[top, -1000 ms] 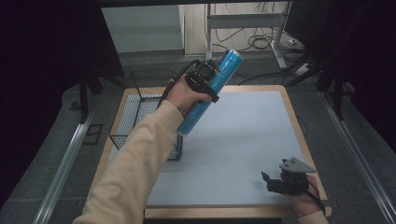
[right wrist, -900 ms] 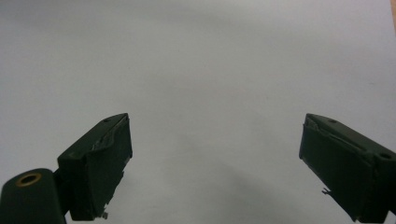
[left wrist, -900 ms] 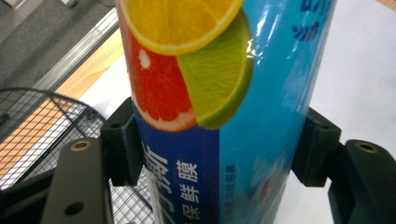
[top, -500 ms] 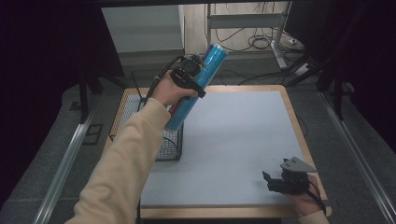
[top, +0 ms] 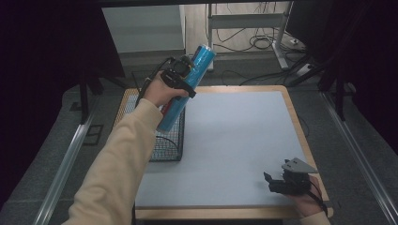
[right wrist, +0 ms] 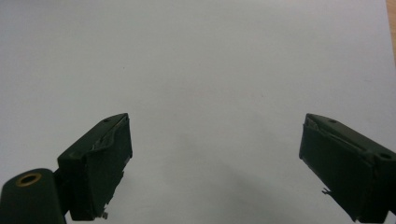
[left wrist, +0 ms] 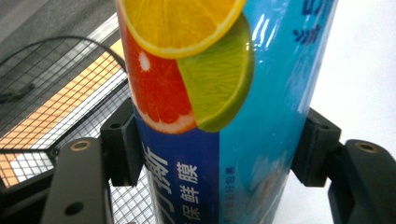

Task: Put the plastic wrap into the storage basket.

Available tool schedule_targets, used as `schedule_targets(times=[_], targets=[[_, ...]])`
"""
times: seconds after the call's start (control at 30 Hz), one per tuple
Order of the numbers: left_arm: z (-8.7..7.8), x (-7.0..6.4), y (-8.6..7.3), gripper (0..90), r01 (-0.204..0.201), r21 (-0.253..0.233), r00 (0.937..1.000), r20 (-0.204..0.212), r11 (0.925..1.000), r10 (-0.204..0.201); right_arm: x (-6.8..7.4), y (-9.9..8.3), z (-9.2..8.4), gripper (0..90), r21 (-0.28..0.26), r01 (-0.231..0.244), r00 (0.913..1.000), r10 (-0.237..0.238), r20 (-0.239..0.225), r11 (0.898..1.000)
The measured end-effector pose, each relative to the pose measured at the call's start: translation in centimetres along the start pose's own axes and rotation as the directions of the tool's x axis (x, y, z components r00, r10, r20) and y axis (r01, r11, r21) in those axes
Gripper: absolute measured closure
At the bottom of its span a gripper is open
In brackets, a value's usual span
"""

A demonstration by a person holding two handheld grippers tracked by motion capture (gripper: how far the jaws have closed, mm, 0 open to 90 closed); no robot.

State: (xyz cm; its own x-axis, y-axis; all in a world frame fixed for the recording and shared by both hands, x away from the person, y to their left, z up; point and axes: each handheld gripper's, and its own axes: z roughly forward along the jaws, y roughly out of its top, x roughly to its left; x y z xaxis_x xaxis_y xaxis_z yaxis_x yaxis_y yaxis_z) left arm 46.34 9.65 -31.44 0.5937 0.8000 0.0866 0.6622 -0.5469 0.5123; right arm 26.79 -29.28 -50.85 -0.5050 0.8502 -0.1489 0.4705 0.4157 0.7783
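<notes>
A long blue tube (top: 187,86) printed with citrus slices hangs tilted in the air, its lower end over the black wire basket (top: 170,143) at the table's left edge. My left gripper (top: 180,75) is shut on the tube's upper part. In the left gripper view both black pads press the blue tube (left wrist: 219,121) from either side, with the wire basket (left wrist: 56,107) behind at the left. My right gripper (top: 274,183) rests near the table's front right corner, open, with nothing between its fingers. In the right gripper view its jaws (right wrist: 215,158) stand wide apart over the white sheet.
A white sheet (top: 230,140) covers most of the wooden table (top: 300,136). Cables and a metal stand's legs (top: 244,42) lie on the floor beyond the table's far edge. Dark curtains close in on both sides.
My left hand has carried the tube leftward, from over the sheet's left part to above the wire basket. The right gripper has stayed where it was.
</notes>
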Motion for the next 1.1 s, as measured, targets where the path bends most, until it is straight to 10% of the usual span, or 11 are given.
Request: schedule_targets(times=[1.1], targets=[[3.7,4.6,-3.3,32.0,0.101,0.07,0.9942,-0.043,0.9924,-0.098,-0.1,-0.1,0.1,9.8,0.009,-0.004,1.0,0.004,0.003,1.0]])
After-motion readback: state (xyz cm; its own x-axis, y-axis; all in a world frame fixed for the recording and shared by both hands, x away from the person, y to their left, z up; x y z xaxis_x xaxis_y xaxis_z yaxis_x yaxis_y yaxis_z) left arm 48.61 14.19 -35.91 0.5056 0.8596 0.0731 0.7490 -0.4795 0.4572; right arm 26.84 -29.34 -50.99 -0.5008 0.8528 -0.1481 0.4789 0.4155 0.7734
